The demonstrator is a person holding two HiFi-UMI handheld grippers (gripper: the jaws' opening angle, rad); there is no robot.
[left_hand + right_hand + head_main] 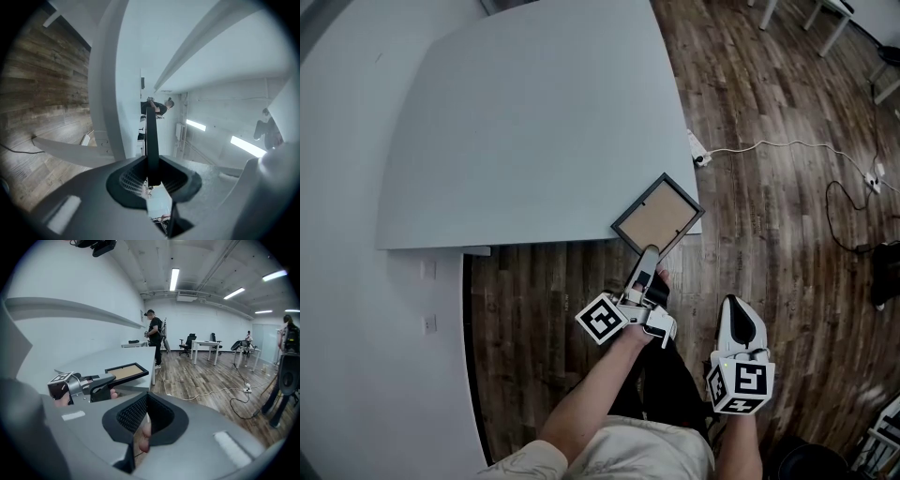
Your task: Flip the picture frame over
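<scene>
One black-edged picture frame shows brown backing.

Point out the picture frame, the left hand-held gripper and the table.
picture frame (657, 217), head view, middle of its brown backing.
left hand-held gripper (649, 253), head view, between its fingertips at the frame's edge.
table (534, 122), head view, bare top.

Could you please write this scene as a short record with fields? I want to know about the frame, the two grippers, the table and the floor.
picture frame: black rim, brown board side facing up, at the table's near right corner, partly past the edge
left gripper: shut on the frame's near edge
right gripper: jaws together, holding nothing, off the table above the floor
table: grey, smooth top
floor: dark wood planks, a white cable lying on it
</scene>
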